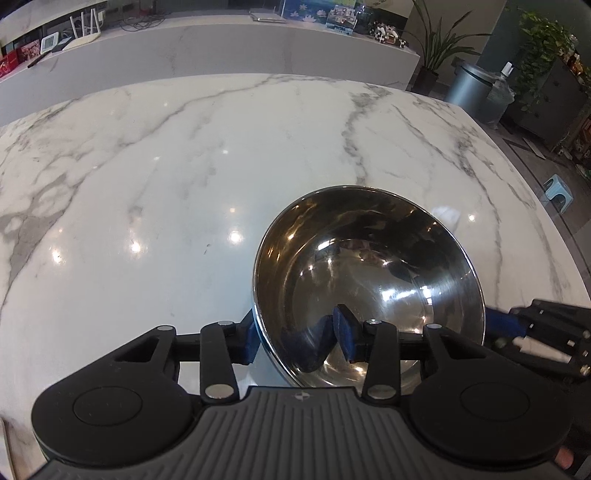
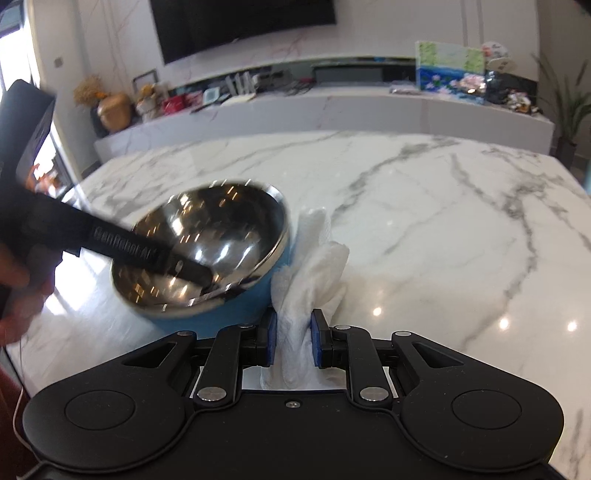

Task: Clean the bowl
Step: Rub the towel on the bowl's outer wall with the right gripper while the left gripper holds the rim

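Note:
A steel bowl (image 1: 369, 273) with a blue outside (image 2: 229, 310) is tilted on the marble table (image 1: 147, 177). My left gripper (image 1: 299, 339) is shut on the bowl's near rim, one blue pad inside and one outside. In the right wrist view the left gripper (image 2: 184, 267) reaches into the bowl from the left. My right gripper (image 2: 293, 341) is shut on a crumpled white paper towel (image 2: 314, 273), held just right of the bowl, touching its blue wall. The right gripper's body shows at the left wrist view's right edge (image 1: 535, 332).
A low marble counter (image 2: 332, 107) with books, pictures and clutter runs behind the table. A grey bin (image 1: 469, 88), plants and a small blue stool (image 1: 557, 192) stand beyond the table's right edge. A dark screen (image 2: 240, 22) hangs on the wall.

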Available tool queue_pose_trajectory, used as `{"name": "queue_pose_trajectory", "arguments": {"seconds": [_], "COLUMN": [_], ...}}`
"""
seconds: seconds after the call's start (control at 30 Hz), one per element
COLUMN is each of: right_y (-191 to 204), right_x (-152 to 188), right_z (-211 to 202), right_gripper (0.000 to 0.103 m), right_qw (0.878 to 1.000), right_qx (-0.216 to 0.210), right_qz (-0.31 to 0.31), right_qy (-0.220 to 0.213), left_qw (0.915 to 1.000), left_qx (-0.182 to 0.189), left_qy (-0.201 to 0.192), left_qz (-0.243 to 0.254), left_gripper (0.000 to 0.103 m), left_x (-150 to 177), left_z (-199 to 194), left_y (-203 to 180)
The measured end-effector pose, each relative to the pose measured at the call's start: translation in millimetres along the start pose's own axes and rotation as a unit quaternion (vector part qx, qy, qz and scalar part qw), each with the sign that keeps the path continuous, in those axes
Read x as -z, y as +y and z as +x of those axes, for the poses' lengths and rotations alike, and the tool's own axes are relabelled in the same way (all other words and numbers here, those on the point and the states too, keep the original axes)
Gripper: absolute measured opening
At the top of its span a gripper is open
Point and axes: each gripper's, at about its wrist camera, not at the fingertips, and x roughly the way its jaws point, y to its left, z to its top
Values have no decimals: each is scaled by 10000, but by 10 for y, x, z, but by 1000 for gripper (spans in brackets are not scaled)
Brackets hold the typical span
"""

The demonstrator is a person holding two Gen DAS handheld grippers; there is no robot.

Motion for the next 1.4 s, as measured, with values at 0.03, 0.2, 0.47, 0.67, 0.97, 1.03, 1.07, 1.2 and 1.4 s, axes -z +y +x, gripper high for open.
{"name": "queue_pose_trajectory", "arguments": {"seconds": [0.03,0.2,0.47,0.67,0.97,1.03,1.07,1.2,1.4], "right_y": [-21,-58,28,106,102,82,69,4,-23], "right_x": [-18,-37,35,86,88,73,64,23,-9], "right_z": [-25,-74,32,83,65,48,32,-34,-48], "right_gripper": [17,17,17,17,17,17,17,17,17], "right_qw": [9999,9997,9994,9984,9991,9995,9997,9999,9997], "right_qx": [7,-104,-219,-254,-167,-118,-91,-30,-105], "right_qz": [34,19,-166,-300,-249,-214,-187,-82,-91], "right_qy": [-100,-218,225,400,303,218,145,-128,-191], "left_qw": [10000,10000,9999,10000,9999,10000,10000,9999,9999], "left_qx": [5,14,16,-16,-30,-16,-12,18,-6], "left_qy": [-12,-34,-86,-48,93,69,56,37,16], "left_qz": [21,75,121,-19,-105,20,70,155,145], "left_gripper": [38,38,38,39,48,46,46,45,43], "left_x": [-3,-16,-27,-30,2,7,8,0,0], "left_z": [2,8,21,14,15,13,13,15,8], "left_y": [2,6,3,5,-14,-38,-45,-41,-41]}}
